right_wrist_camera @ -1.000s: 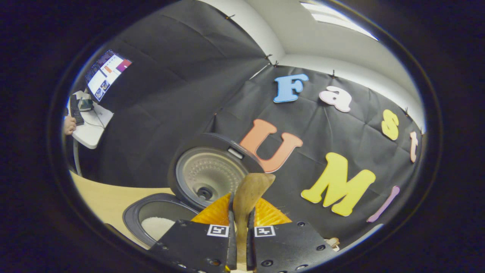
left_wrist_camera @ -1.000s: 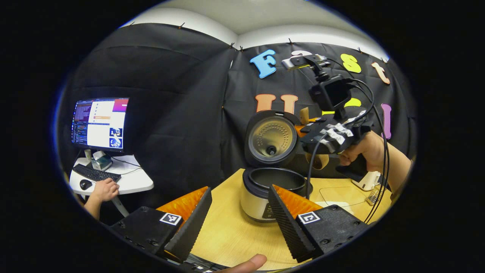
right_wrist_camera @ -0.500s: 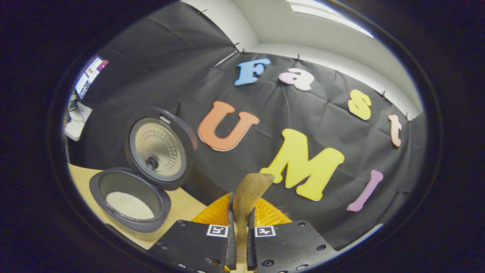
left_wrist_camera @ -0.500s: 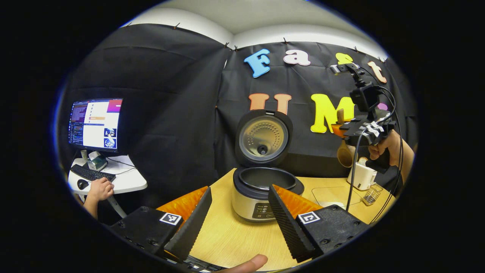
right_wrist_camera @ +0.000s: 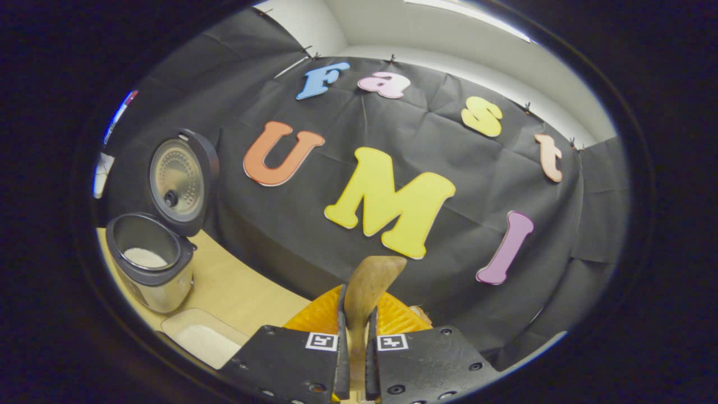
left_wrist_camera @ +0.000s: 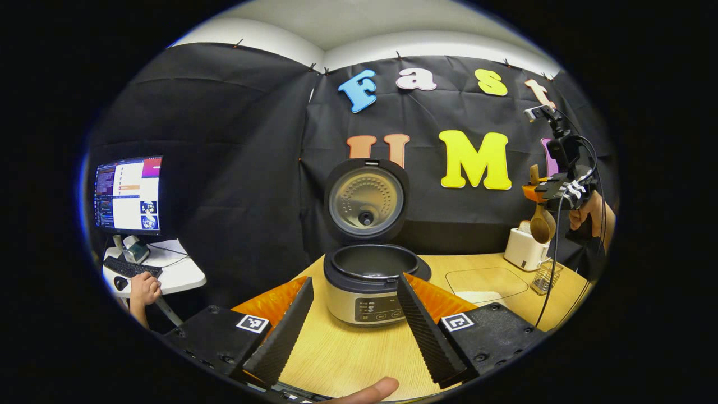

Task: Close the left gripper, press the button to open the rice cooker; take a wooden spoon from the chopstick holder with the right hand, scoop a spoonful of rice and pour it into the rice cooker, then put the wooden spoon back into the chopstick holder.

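The rice cooker [left_wrist_camera: 364, 280] stands open on the wooden table, its lid [left_wrist_camera: 366, 199] upright; white rice [right_wrist_camera: 145, 257] lies in its pot. My left gripper [left_wrist_camera: 353, 331] hangs open in front of the cooker, holding nothing. Far right, my right gripper [left_wrist_camera: 561, 188] is shut on the wooden spoon, whose bowl [left_wrist_camera: 542, 226] hangs down just above the white chopstick holder [left_wrist_camera: 521, 249]. In the right gripper view the spoon's handle [right_wrist_camera: 367, 292] sticks up between the shut fingers of the right gripper [right_wrist_camera: 354, 336], and the cooker [right_wrist_camera: 148, 264] sits far left.
A clear tray with rice [left_wrist_camera: 487, 283] lies right of the cooker, also seen as the tray [right_wrist_camera: 205, 336] below the right gripper. A small wire basket [left_wrist_camera: 543, 278] stands by the holder. At left, a person's hand [left_wrist_camera: 145, 286] rests at a desk with a monitor [left_wrist_camera: 128, 195].
My right gripper has carried the spoon rightward, from over the cooker to above the chopstick holder. The left gripper stays open and has drawn back a little.
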Motion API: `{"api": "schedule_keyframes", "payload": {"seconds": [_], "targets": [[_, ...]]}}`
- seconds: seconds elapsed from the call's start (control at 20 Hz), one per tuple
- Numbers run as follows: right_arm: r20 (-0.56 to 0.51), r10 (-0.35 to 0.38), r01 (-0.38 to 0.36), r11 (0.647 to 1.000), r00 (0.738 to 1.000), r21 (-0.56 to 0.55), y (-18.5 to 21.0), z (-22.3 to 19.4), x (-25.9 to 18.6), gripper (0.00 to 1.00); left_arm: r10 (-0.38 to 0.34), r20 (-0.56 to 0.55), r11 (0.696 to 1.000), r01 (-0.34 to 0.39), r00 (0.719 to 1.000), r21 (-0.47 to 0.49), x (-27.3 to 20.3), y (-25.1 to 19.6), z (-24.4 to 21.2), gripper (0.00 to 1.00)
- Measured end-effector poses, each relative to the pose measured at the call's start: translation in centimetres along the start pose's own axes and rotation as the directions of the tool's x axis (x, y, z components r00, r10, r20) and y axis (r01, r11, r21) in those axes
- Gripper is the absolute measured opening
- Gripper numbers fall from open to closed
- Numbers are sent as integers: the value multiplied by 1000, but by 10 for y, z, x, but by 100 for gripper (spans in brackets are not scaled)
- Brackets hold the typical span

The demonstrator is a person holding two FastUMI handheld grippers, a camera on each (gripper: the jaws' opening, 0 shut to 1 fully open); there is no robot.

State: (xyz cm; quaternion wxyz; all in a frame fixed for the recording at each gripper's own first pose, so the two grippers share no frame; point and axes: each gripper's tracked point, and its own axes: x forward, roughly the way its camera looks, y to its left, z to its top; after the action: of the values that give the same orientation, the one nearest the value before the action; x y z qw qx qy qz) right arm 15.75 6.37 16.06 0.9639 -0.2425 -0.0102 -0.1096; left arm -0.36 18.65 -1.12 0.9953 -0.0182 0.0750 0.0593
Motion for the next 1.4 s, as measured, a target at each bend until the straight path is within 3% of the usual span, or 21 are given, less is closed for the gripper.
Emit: {"api": "schedule_keyframes", "payload": {"seconds": [0.2, 0.3, 0.55, 0.6, 0.75, 0.85, 0.9, 1.2, 1.3, 1.4], "targets": [[-57, -47, 50, 998, 997, 37, -30, -48, 10, 11, -44, 5, 999, 44, 999, 6, 1, -15, 1, 96], [-98, -69, 76, 995, 993, 70, -50, -73, 22, 14, -42, 13, 999, 41, 999, 12, 0, -14, 2, 95], [-163, -127, 145, 984, 978, 104, -82, -119, 37, 8, -20, -6, 1000, 20, 1000, -6, 4, -7, -3, 96], [-166, -120, 141, 983, 979, 120, -83, -124, 37, 13, -19, -11, 1000, 18, 1000, -7, 6, -6, -5, 96], [-182, -124, 151, 977, 976, 148, -85, -136, 34, 13, -18, -17, 1000, 18, 1000, -12, 8, -1, -7, 96], [-170, -135, 160, 978, 976, 137, -92, -137, 39, 24, -16, -13, 1000, 15, 1000, -23, 8, 1, -7, 96], [-176, -131, 156, 978, 976, 138, -91, -138, 38, 23, -19, -12, 999, 19, 1000, -28, 8, 1, -6, 96], [-211, -142, 173, 976, 967, 135, -98, -150, 35, 33, -27, -23, 999, 26, 999, -19, 10, -4, -9, 96], [-207, -151, 180, 975, 967, 132, -101, -148, 34, 47, -24, -22, 1000, 24, 999, -11, 10, -5, -9, 96], [-178, -191, 213, 970, 965, 116, -113, -140, 30, 38, -27, -25, 1000, 27, 999, -10, 10, -7, -10, 96]]}}
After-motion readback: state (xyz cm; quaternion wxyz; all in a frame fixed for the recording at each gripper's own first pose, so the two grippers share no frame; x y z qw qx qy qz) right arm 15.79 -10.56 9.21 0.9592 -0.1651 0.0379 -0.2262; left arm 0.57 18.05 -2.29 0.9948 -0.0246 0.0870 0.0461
